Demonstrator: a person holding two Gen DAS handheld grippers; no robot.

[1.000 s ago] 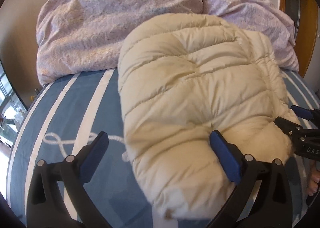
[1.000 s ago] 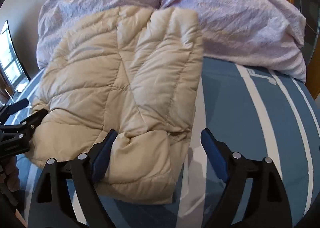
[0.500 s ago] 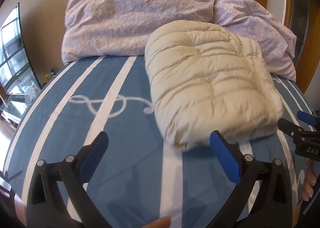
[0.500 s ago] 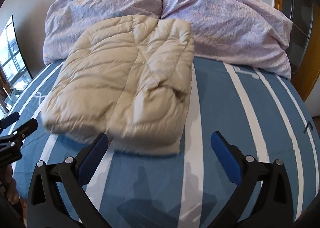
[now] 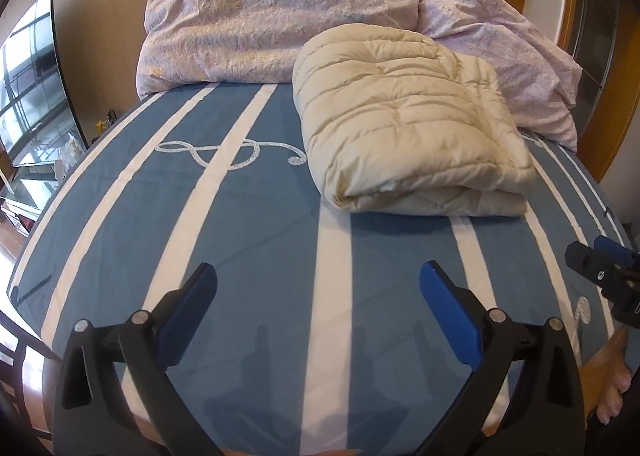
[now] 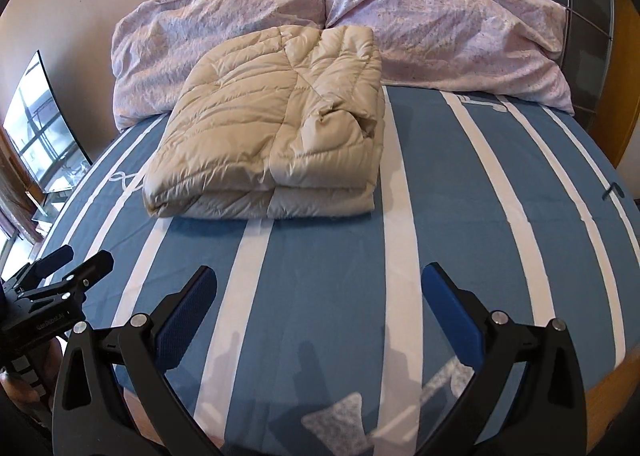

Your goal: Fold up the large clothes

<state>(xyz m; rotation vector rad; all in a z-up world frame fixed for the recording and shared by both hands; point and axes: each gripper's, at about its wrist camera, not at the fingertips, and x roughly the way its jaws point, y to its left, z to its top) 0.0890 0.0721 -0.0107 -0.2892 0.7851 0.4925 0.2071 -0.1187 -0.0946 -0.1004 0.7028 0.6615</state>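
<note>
Jacket (image 5: 404,124) lies folded on the bed (image 5: 248,224) at 12 o'clock, against the pillows (image 6: 440,16). Both grippers, left (image 5: 318,296) and right (image 6: 320,296), gape wide, empty. I judge folding done; I'd only square edges, gently.

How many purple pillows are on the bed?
2. One pillow lies at the head of the bed on the left, behind the folded jacket. The other pillow lies beside it on the right. Nothing suggests more are hidden.
</note>
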